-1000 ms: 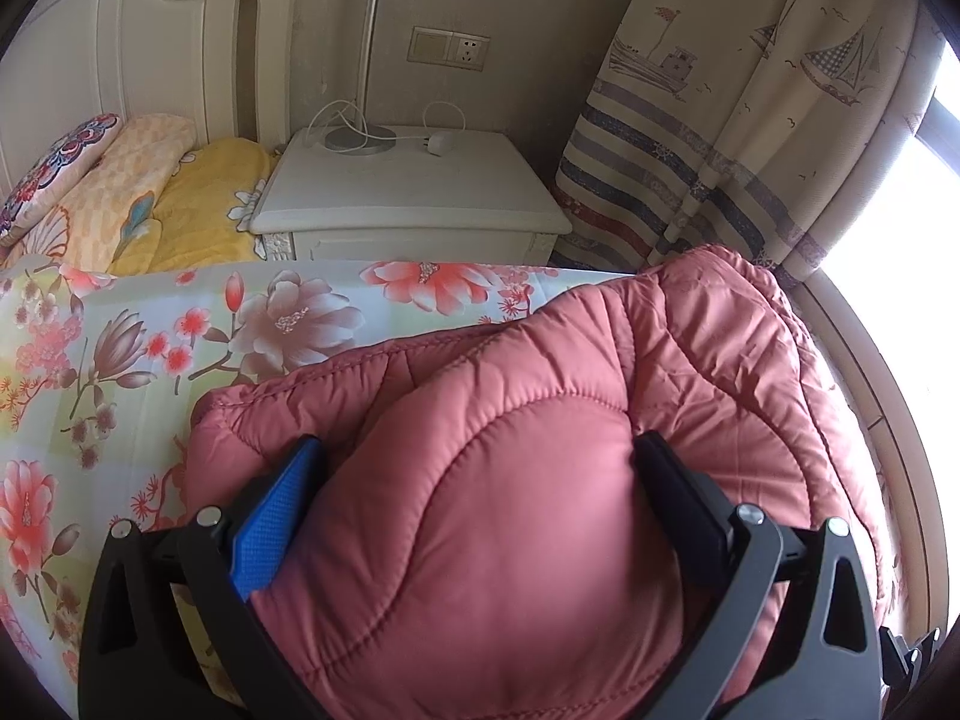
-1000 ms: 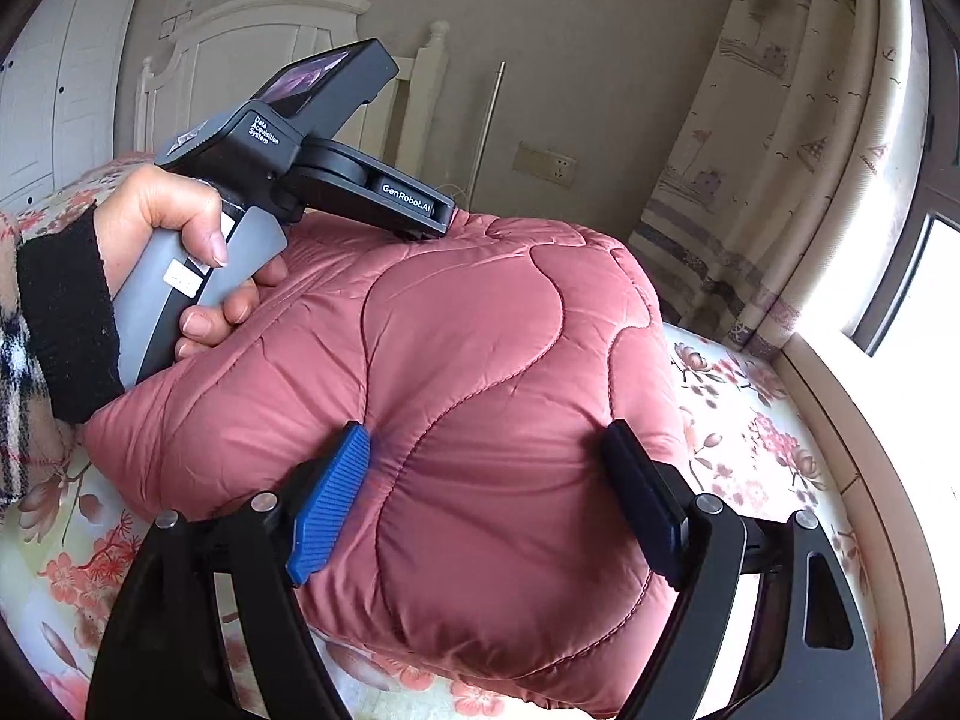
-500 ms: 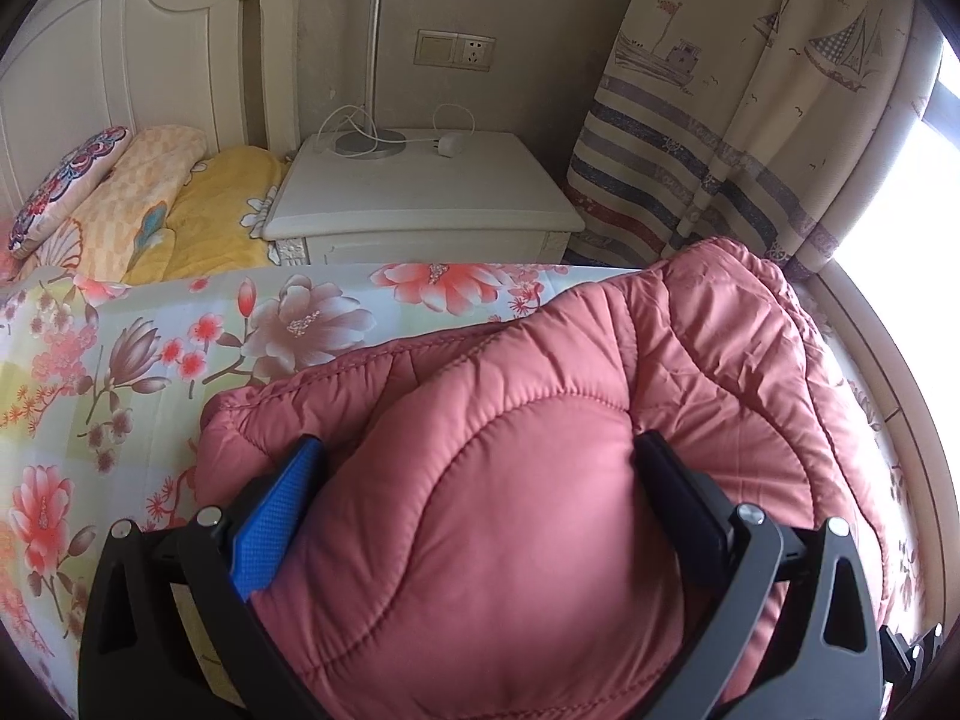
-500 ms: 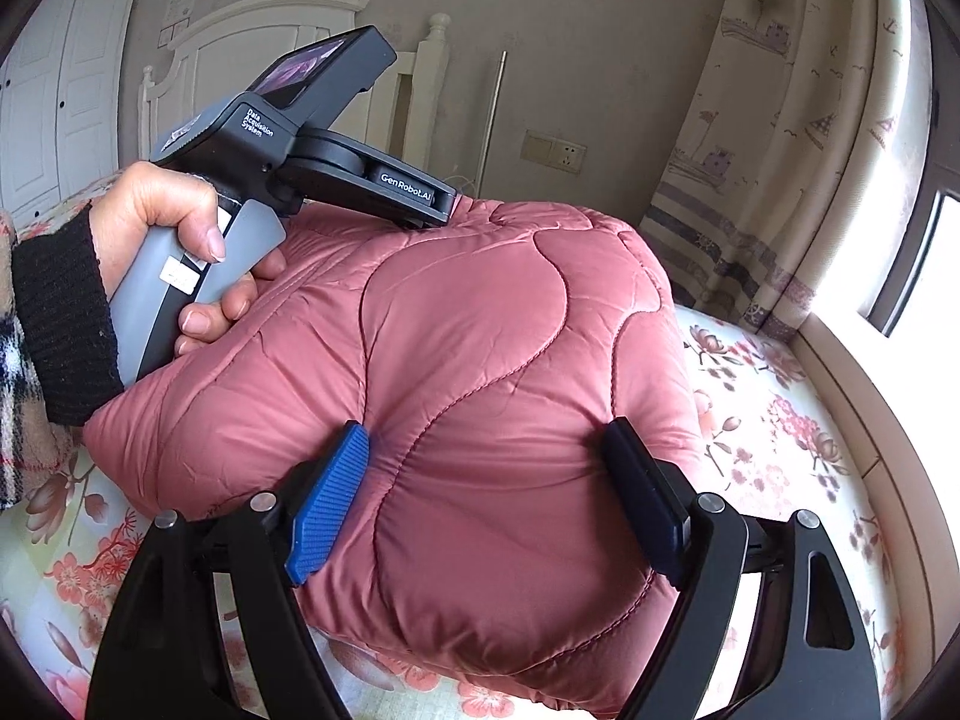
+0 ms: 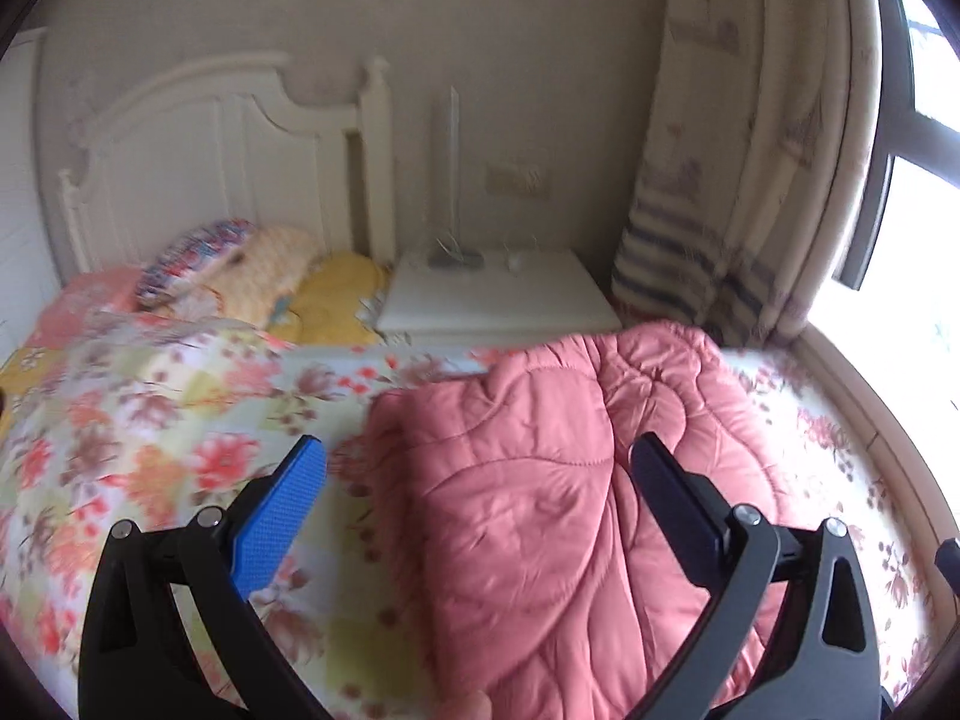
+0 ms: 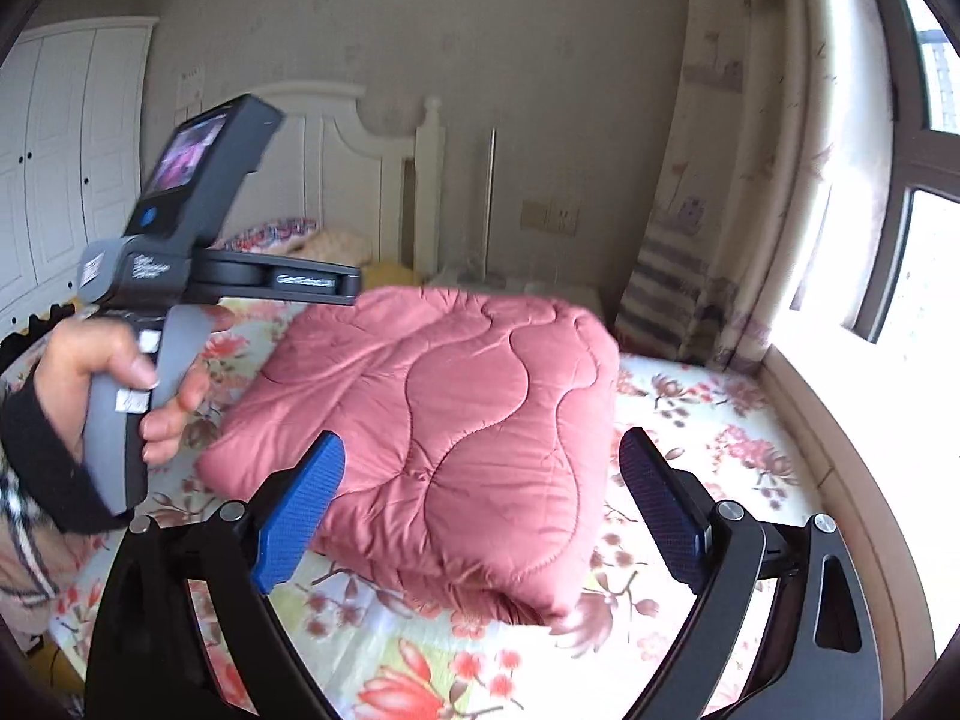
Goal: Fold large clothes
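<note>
Lying folded into a thick block on the floral bedspread (image 6: 690, 408), the pink quilted coat (image 6: 456, 432) is being released: the right gripper (image 6: 480, 504) is opening wider, the left gripper (image 5: 480, 498) spread empty; lifting straight off is likely keeping the folds intact.

pink quilted jacket (image 6: 432, 438) folded into a puffy bundle; lying on floral bedsheet (image 6: 420, 666)

Place: home bedroom
Evidence: bed with floral sheet (image 6: 690, 420), white headboard (image 5: 228, 168), nightstand (image 5: 498, 300), wardrobe (image 6: 54, 168), curtain (image 6: 750, 180)
</note>
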The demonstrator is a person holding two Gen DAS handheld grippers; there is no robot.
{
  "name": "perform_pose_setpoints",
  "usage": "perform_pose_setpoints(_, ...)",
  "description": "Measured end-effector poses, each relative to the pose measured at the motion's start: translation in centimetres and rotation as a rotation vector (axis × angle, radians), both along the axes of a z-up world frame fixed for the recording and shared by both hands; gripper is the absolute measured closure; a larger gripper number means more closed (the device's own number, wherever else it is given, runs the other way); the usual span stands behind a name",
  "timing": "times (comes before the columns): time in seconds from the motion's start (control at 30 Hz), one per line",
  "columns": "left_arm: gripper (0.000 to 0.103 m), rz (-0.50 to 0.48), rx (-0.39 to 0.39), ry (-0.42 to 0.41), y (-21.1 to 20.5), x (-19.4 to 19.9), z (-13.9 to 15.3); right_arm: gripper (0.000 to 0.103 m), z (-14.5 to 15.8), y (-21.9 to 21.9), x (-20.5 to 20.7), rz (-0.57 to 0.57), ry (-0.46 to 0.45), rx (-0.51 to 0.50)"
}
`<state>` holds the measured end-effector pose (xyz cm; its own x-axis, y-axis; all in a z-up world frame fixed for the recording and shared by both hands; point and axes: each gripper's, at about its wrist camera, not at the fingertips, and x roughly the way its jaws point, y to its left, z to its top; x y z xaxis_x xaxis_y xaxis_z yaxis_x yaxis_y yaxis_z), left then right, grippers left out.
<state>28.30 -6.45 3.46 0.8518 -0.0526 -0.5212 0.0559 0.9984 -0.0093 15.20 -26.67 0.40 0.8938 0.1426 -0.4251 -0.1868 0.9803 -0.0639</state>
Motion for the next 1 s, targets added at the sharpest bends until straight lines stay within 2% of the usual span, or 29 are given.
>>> perform_pose_setpoints(0.07, 0.002, 0.059, -0.010, -0.086, 0.7, -4.0, 1.9, 0.011, 0.5, -0.4, -1.8, -0.011, -0.027, 0.021)
perform_pose_setpoints(0.2, 0.002, 0.087, -0.029, -0.205, 1.5, -10.7, 5.0, 0.007, 1.5, -1.0, -5.4, -0.044, -0.085, 0.049)
perform_pose_setpoints(0.33, 0.002, 0.073, -0.033, -0.244, 1.3, -15.4, 6.8, 0.005, 3.0, -1.7, -8.3, -0.077, -0.127, 0.078)
perform_pose_setpoints(0.5, 0.002, 0.039, -0.051, -0.268, 1.2, -20.5, 6.7, 0.005, 4.2, -1.4, -11.3, -0.066, -0.152, 0.084)
perform_pose_setpoints(0.6, 0.002, 0.004, -0.034, -0.271, 0.7, -22.0, 6.5, 0.005, 4.6, -1.1, -12.4, -0.068, -0.154, 0.072)
perform_pose_setpoints(0.73, 0.002, 0.010, 0.016, -0.277, 0.0, -22.8, 5.9, 0.005, 5.0, -1.2, -12.8, -0.089, -0.147, 0.075)
perform_pose_setpoints(1.0, 0.002, 0.031, 0.000, -0.207, 0.6, -21.3, 3.9, 0.005, 4.3, -0.5, -11.9, -0.095, -0.106, 0.062)
